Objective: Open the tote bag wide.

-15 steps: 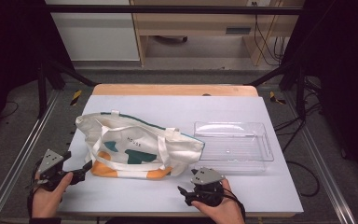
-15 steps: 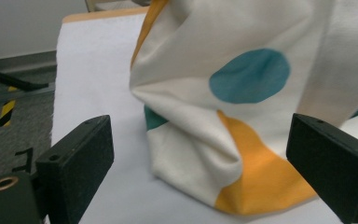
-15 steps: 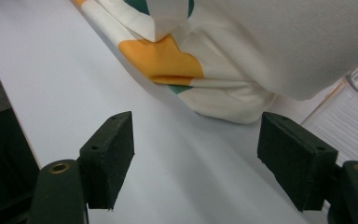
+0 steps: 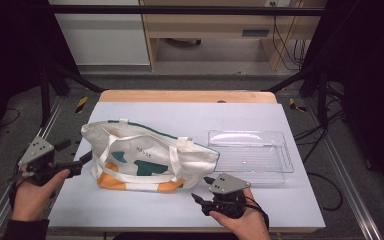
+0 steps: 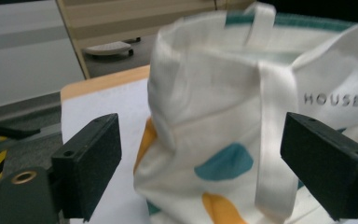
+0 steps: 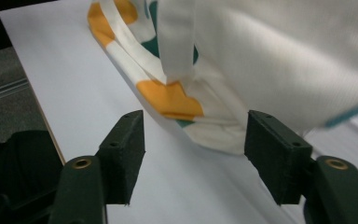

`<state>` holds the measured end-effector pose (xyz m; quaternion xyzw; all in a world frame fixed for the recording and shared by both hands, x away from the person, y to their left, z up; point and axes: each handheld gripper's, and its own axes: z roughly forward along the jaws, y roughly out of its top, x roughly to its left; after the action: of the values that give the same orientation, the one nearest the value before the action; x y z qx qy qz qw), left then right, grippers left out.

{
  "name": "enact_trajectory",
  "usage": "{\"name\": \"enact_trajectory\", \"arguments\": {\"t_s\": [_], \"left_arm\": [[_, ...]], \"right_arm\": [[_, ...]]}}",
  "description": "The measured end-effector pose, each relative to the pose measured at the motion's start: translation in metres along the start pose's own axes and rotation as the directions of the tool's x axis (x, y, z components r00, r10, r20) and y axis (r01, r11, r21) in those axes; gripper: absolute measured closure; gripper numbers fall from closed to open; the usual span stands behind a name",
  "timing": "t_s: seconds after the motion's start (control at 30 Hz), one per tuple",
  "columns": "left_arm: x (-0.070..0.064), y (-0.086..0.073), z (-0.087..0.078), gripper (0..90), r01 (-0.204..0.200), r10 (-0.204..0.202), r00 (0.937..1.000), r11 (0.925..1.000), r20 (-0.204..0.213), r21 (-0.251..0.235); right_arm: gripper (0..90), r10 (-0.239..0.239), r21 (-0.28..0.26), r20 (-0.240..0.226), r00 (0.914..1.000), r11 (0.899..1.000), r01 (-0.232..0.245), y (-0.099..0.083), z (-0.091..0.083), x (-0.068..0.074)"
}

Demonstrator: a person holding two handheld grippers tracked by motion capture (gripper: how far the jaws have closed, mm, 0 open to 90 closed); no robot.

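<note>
Bag (image 4: 147,157) lies lengthwise between both grippers. Left gripper (image 4: 82,161), jaws apart, faces its open end, just ahead. Right gripper (image 4: 200,197), jaws apart, points at its bottom corner, just short of touching.

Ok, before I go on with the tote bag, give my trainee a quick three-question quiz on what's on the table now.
1. True or false: the cream canvas tote bag with teal and orange patches lies inside the clear plastic tray.
2. Which gripper sits at the bag's open end? A) left gripper B) right gripper
3. Fill in: the word printed on the bag reads ____.

Key:
1. False; the bag lies on the white tabletop, beside the tray.
2. A; its jaws stand open, the bag between them in the left gripper view.
3. HOUSE.
</note>
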<state>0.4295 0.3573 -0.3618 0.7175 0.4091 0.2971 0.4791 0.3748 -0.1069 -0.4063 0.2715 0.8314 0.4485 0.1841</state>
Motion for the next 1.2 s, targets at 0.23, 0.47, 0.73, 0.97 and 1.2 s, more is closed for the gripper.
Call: {"name": "enact_trajectory", "arguments": {"t_s": [0.23, 0.47, 0.73, 0.97, 1.2], "left_arm": [[-0.001, 0.054, 0.004, 13.9, -0.098, 0.097, 0.9935, 0.9952, 0.06, 0.008], [-0.003, 0.08, 0.02, 19.1, -0.157, 0.154, 0.984, 0.9873, 0.091, 0.027], [0.004, 0.097, 0.05, 29.6, -0.222, 0.209, 0.9695, 0.9702, 0.128, 0.097], [-0.001, 0.101, 0.059, 32.9, -0.26, 0.239, 0.9571, 0.9582, 0.163, 0.119], [-0.004, 0.101, 0.07, 34.1, -0.303, 0.272, 0.9433, 0.9397, 0.19, 0.158]], "right_arm": [[45.4, -0.071, -0.034, -0.009, 0.9974, 0.997, 0.071, 0.042, -0.013, 0.004], [50.4, -0.105, -0.05, 0.006, 0.9945, 0.993, 0.105, 0.091, -0.012, -0.001], [51.2, -0.087, 0.008, -0.013, 0.9961, 0.996, 0.087, 0.138, 0.034, -0.018], [60.7, -0.06, 0.106, -0.035, 0.9976, 0.992, 0.063, 0.139, 0.075, -0.024], [84.2, -0.088, 0.089, -0.086, 0.9924, 0.991, 0.096, 0.131, 0.073, -0.013]]}}
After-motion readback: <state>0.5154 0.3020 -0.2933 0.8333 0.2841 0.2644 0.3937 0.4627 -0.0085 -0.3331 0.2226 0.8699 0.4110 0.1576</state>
